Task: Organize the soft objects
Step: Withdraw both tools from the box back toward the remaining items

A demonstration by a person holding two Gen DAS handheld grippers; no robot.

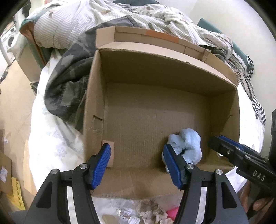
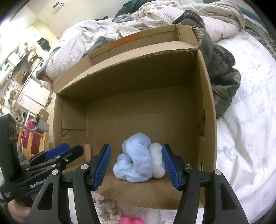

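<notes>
An open cardboard box (image 1: 155, 72) (image 2: 131, 72) lies on a bed. A light blue fluffy soft object (image 2: 138, 160) (image 1: 187, 146) rests on the box floor near the front wall. My right gripper (image 2: 136, 167) is open, its blue pads either side of the blue object, not closed on it. My left gripper (image 1: 136, 165) is open and empty over the box's front left part. The right gripper also shows at the right of the left wrist view (image 1: 224, 146). A beige crumpled soft item (image 1: 150, 210) and a pink object (image 2: 131, 220) lie in front of the box.
A rumpled white blanket (image 2: 155, 15) and a dark camouflage garment (image 1: 69, 82) lie behind and beside the box. A white floral sheet (image 2: 250, 137) covers the bed. A cluttered floor with boxes lies to the left (image 1: 10, 120). Black-and-white patterned cloth (image 1: 248, 81) lies at the right.
</notes>
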